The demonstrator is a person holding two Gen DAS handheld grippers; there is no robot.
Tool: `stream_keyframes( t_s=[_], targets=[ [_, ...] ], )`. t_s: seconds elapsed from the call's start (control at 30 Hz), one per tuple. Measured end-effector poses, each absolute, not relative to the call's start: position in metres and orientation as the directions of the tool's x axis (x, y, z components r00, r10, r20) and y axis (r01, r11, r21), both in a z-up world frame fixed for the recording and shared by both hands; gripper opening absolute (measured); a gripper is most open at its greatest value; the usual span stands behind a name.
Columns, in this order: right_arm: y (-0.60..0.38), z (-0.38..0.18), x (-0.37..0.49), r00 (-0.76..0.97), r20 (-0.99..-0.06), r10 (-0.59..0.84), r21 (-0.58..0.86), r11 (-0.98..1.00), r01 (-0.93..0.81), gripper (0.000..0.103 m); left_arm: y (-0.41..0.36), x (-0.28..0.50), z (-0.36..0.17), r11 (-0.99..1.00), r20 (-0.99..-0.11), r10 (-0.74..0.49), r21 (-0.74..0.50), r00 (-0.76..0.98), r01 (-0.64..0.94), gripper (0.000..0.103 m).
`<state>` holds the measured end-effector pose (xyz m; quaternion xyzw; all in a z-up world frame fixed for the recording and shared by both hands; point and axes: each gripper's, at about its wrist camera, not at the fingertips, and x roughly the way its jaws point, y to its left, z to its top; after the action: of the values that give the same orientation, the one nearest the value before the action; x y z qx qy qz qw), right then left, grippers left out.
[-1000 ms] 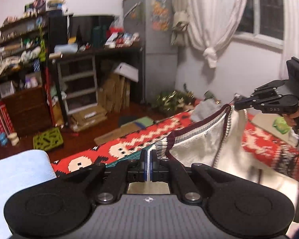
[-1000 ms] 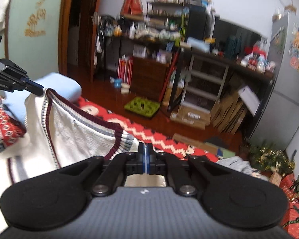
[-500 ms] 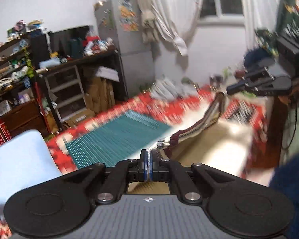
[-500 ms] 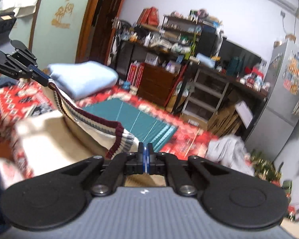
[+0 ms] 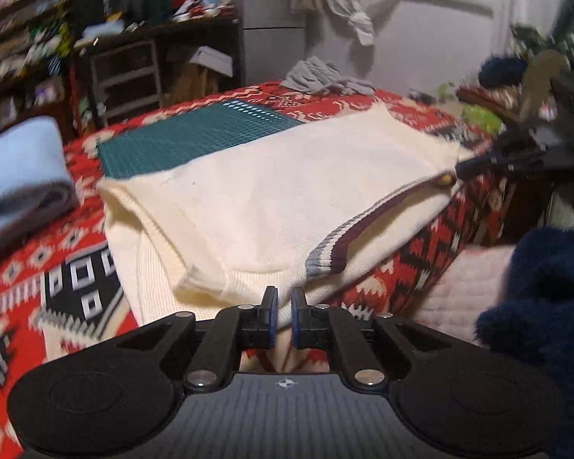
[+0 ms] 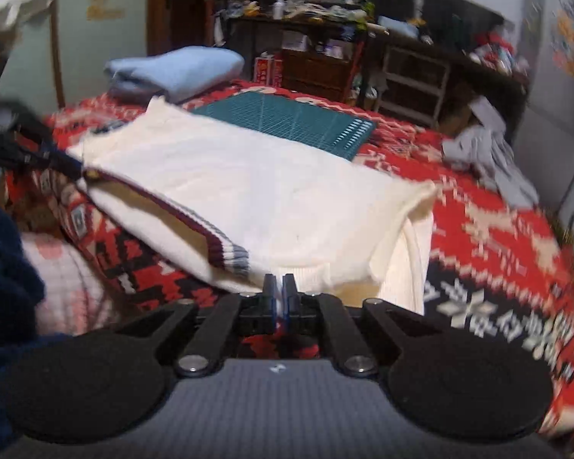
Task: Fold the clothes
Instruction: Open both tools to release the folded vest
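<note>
Both grippers point down at the near counter edge. The left gripper [image 5: 283,308] has its fingers easing apart, the right gripper [image 6: 279,294] nearly closed; each straddles the near hem of the cream knit sweater with striped trim [image 5: 287,199], lying across the red patterned cloth [image 6: 497,229], partly covering the green cutting mat [image 6: 298,118].

no legible text, labels or numbers anywhere

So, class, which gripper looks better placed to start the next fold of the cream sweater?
Probably left. The left gripper has its jaws opening, with the edge of the cream sweater between them, so it is nearly free to reach. The right gripper is shut on the sweater.
</note>
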<state>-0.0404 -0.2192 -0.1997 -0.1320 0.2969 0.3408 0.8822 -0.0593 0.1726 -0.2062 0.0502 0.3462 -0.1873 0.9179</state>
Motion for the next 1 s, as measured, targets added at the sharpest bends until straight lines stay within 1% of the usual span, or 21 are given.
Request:
stream_keyframes(
  t_s=[0.07,0.13,0.2,0.3,0.37,0.43,0.53,0.6,0.67,0.77,0.87,1.0],
  targets=[
    [-0.227,-0.193,-0.034,0.583,-0.602,0.545,0.042,0.752,-0.658,0.004,0.177,-0.065,-0.202,0.933,-0.646,-0.314,-0.074,0.695,0.352,0.007],
    [-0.232,-0.182,-0.023,0.584,-0.588,0.560,0.106,0.769,-0.630,0.008,0.179,-0.068,-0.196,0.939,-0.633,-0.320,-0.110,0.705,0.327,0.007],
    [-0.232,-0.176,-0.017,0.590,-0.571,0.571,0.161,0.783,-0.601,0.010,0.181,-0.068,-0.185,0.942,-0.597,-0.331,-0.161,0.731,0.295,0.007],
    [-0.226,-0.170,-0.006,0.595,-0.560,0.577,0.201,0.791,-0.578,0.011,0.182,-0.055,-0.175,0.936,-0.553,-0.349,-0.250,0.757,0.249,0.007],
    [-0.215,-0.173,-0.001,0.588,-0.573,0.570,0.191,0.791,-0.581,0.011,0.178,-0.043,-0.175,0.934,-0.545,-0.349,-0.273,0.763,0.232,0.007],
    [-0.205,-0.178,0.002,0.569,-0.600,0.562,0.175,0.786,-0.593,0.011,0.172,-0.033,-0.180,0.940,-0.565,-0.334,-0.259,0.755,0.223,0.007],
    [-0.197,-0.189,-0.004,0.555,-0.628,0.546,0.135,0.778,-0.614,0.011,0.167,-0.029,-0.197,0.943,-0.620,-0.330,-0.251,0.712,0.219,0.007],
    [-0.198,-0.195,-0.010,0.559,-0.631,0.538,0.122,0.780,-0.613,0.012,0.164,-0.033,-0.208,0.949,-0.655,-0.316,-0.225,0.686,0.222,0.008],
    [-0.202,-0.199,-0.015,0.562,-0.630,0.536,0.134,0.787,-0.602,0.012,0.162,-0.044,-0.212,0.954,-0.643,-0.301,-0.191,0.704,0.232,0.011],
    [-0.203,-0.200,-0.022,0.571,-0.631,0.525,0.119,0.793,-0.598,0.013,0.165,-0.051,-0.212,0.954,-0.640,-0.299,-0.209,0.708,0.214,0.011],
    [-0.204,-0.195,-0.023,0.578,-0.628,0.521,0.114,0.797,-0.594,0.018,0.170,-0.054,-0.206,0.955,-0.634,-0.293,-0.224,0.715,0.193,0.010],
    [-0.216,-0.183,-0.015,0.616,-0.596,0.515,0.144,0.823,-0.549,0.020,0.176,-0.052,-0.193,0.962,-0.594,-0.265,-0.216,0.759,0.166,0.010]
  ],
)
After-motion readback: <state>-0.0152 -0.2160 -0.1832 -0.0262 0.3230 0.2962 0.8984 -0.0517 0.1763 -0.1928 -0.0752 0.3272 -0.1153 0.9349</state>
